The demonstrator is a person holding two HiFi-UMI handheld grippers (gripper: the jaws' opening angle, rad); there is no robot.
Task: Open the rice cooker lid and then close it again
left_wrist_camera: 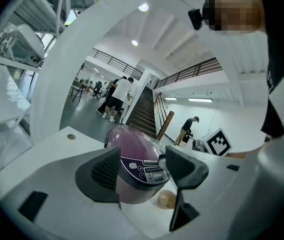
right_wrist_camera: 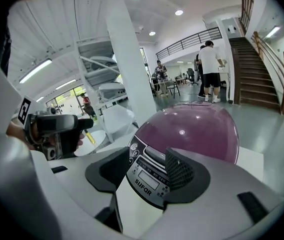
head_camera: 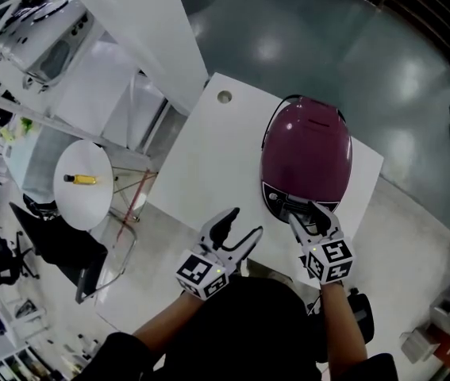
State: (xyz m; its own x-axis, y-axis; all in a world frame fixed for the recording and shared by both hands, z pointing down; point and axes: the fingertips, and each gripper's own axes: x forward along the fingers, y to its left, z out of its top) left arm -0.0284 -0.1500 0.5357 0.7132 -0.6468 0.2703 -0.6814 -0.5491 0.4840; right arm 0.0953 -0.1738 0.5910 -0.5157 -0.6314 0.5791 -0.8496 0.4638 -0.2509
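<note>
Head view: I log a purple cooker [head_camera: 305,153], shut, on a white table [head_camera: 209,165], with a round side table [head_camera: 82,205] off to the left. My left gripper [head_camera: 244,222] hovers released over bare tabletop beside the cooker, and my right gripper [head_camera: 305,215] is at its front edge. Left gripper view: the panel [left_wrist_camera: 151,170] reads "SUPOR", seen beyond spread, empty jaws. Right gripper view: same lettering, jaws parted either side of the panel, clamping nothing.

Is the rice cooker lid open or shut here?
Shut. The purple lid lies flat on the cooker with no gap, and the right gripper, jaws apart, is only at the front panel.
</note>
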